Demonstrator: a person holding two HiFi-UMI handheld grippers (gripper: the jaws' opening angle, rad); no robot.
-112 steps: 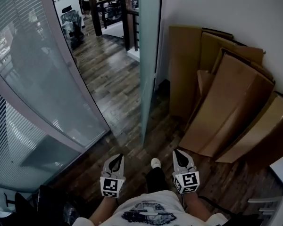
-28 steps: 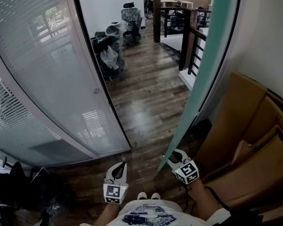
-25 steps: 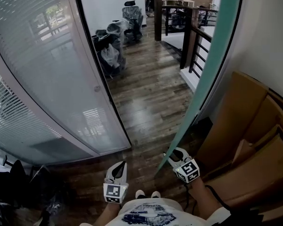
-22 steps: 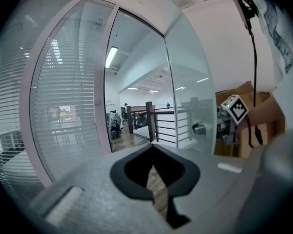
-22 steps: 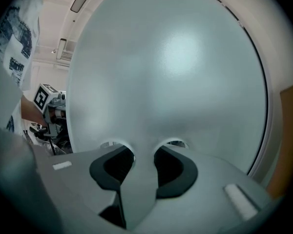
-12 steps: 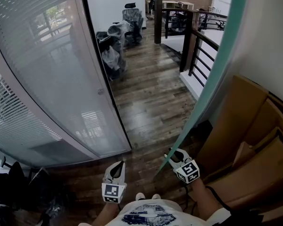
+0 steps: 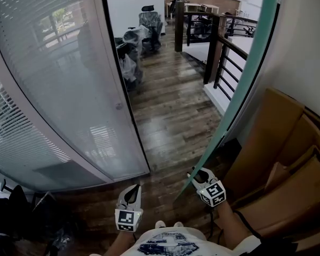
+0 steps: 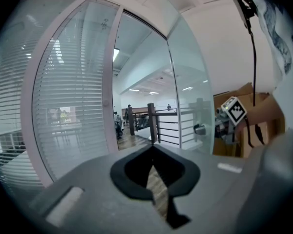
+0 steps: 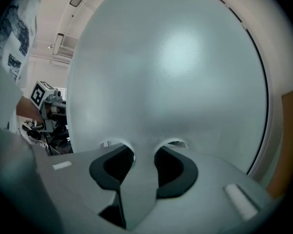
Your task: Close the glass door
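Glass door (image 9: 166, 72) edge clamped in R tongs (image 7: 198, 173), L tongs (image 7: 133, 190) shut, empty

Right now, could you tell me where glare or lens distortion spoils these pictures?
Head view: light glares off the wooden floor, and straight lines bow. Left gripper view: strong fisheye, dark corners. Right gripper view: the frosted door fills it, with a soft bright patch.

A dark wood plank floor (image 7: 170, 111) is flanked by a blind-covered glass partition (image 7: 48, 89); flattened cardboard sheets (image 7: 277, 148) are leaned against a white wall (image 7: 309, 47).
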